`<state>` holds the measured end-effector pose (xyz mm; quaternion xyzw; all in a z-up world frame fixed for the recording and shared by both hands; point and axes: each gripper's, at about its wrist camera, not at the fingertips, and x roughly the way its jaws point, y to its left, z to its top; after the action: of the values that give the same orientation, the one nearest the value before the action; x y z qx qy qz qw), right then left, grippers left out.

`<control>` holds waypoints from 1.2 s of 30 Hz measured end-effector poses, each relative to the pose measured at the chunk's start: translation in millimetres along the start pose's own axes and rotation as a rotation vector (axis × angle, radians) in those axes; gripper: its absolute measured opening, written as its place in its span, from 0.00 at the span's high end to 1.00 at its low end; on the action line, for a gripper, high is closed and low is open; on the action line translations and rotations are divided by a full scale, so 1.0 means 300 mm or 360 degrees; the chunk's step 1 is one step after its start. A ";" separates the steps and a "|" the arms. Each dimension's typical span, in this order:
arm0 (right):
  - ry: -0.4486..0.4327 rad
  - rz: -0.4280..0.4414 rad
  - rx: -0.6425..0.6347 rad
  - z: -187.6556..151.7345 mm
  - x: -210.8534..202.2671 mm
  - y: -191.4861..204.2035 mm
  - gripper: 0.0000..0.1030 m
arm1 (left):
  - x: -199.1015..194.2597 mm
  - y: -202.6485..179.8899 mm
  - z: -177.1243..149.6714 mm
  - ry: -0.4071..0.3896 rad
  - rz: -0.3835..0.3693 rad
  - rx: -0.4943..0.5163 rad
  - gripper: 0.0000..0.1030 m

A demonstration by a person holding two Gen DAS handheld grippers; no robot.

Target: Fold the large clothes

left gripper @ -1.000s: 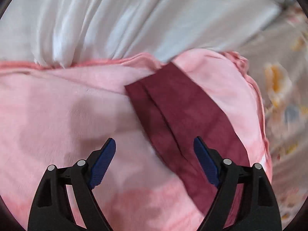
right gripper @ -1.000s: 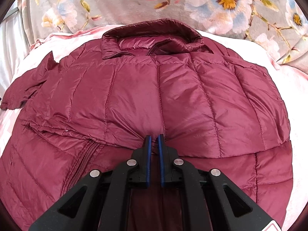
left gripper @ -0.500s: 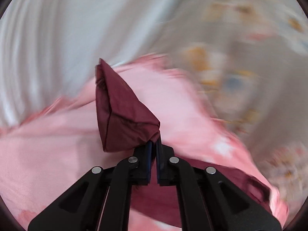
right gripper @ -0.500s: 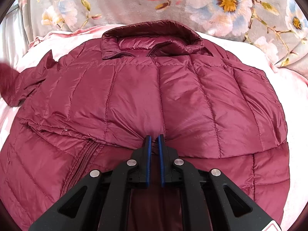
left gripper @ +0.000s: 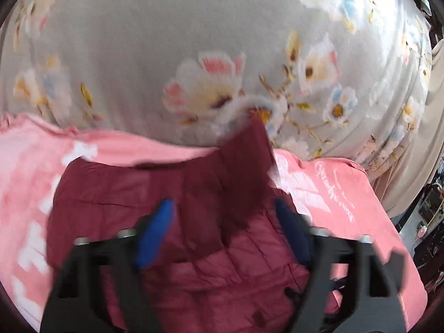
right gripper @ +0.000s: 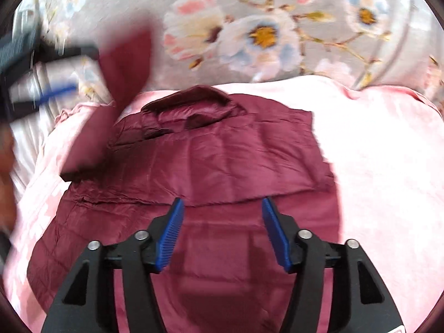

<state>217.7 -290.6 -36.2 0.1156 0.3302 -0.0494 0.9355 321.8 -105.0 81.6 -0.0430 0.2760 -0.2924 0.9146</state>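
A maroon puffer jacket (right gripper: 222, 161) lies collar-away on a pink blanket (right gripper: 374, 152), its right side folded in. My right gripper (right gripper: 222, 205) hovers over the lower fold with its jaws opening and nothing between them. One maroon sleeve (right gripper: 122, 63) flies loose in the air at the upper left, blurred. In the left wrist view that sleeve (left gripper: 247, 172) hangs ahead of my left gripper (left gripper: 223, 231), whose jaws are opening and do not press it. The left gripper (right gripper: 41, 88) also shows as a blur at the right wrist view's left edge.
A grey floral quilt (left gripper: 222, 55) rises behind the blanket. White bedding (right gripper: 27, 133) lies at the far left. Dark furniture (left gripper: 427, 222) stands beyond the blanket's right edge. A person's hand (right gripper: 5, 172) blurs the left rim.
My left gripper shut on the sleeve, swung it up and across toward the jacket, then opened off it. My right gripper opened off the jacket's fold and drew back and up.
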 end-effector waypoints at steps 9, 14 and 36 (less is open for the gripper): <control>0.0066 0.0049 0.0109 0.017 0.061 -0.099 0.36 | -0.027 0.450 -0.277 0.0303 0.0058 -0.0687 0.23; 0.0122 0.0039 0.0230 0.071 0.172 -0.125 0.36 | -0.075 0.769 -0.339 0.0253 0.0153 -0.1131 0.25; -0.0122 0.0306 0.0178 0.485 -0.028 -0.068 0.99 | 0.083 0.940 -0.329 0.0219 0.0127 -0.1514 0.46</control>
<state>296.0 -346.4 75.4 0.1966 0.2783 0.0180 0.9400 430.4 122.1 -81.4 -0.4266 0.4405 -0.1007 0.7835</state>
